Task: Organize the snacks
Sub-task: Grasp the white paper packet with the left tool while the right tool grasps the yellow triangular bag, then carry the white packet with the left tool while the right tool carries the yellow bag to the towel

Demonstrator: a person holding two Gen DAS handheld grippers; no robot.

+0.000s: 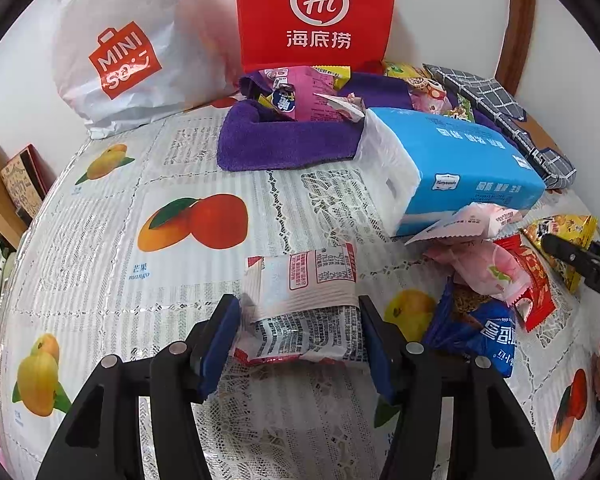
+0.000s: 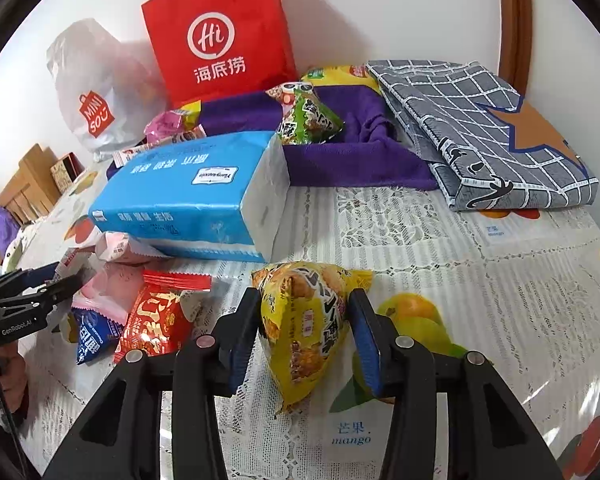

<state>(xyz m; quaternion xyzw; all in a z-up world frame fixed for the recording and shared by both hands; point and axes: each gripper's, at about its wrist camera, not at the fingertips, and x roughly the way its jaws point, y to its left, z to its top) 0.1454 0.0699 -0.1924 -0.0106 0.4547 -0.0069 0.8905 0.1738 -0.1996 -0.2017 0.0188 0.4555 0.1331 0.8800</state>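
On the surface (image 2: 440, 240), the tissue pack (image 2: 196, 196) lies before the towel (image 2: 356, 160), which holds snack packets (image 2: 306, 118). The paper bag (image 2: 220, 36) stands behind the towel, the plastic bag (image 2: 96, 108) to its left, the folded cloth (image 2: 488, 132) to the right. Loose snack packets (image 2: 156, 316) lie before the tissue pack.

We read "Hi" on the red paper bag (image 1: 316, 12), "MINISO" on the white plastic bag (image 1: 116, 40) and "mango" on the tablecloth (image 2: 350, 438) (beneath printed fruit).

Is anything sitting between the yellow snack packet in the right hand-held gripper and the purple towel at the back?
Yes. The blue tissue pack lies between the yellow snack packet and the purple towel's left part; the tablecloth toward its right part looks clear.
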